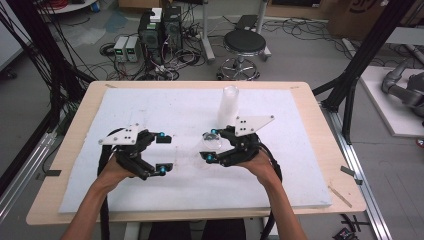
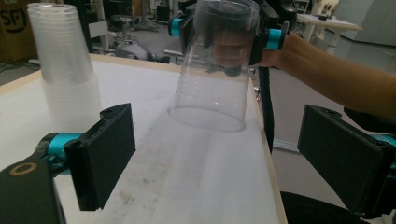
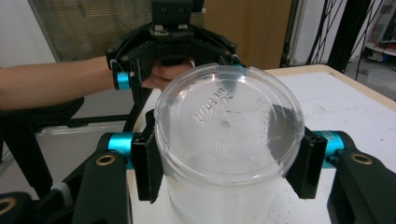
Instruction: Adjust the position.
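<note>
- On the table's left side, the left gripper [image 1: 164,154] hovers with jaws apart and empty.
- Just to its right, a single clear cup [image 1: 212,142] hangs upside down, base up, mouth tilted toward the white mat [image 1: 150,107]; its long axis runs near vertical.
- Clamped on that cup near its base is the right gripper [image 1: 207,146].
- Behind, well apart, stands the cup stack [image 1: 228,104].

Wooden table [image 1: 320,150] is covered by white foam sheet [image 1: 165,107]; stack of clear cups [image 1: 228,104] is stood at 1 o'clock.
</note>
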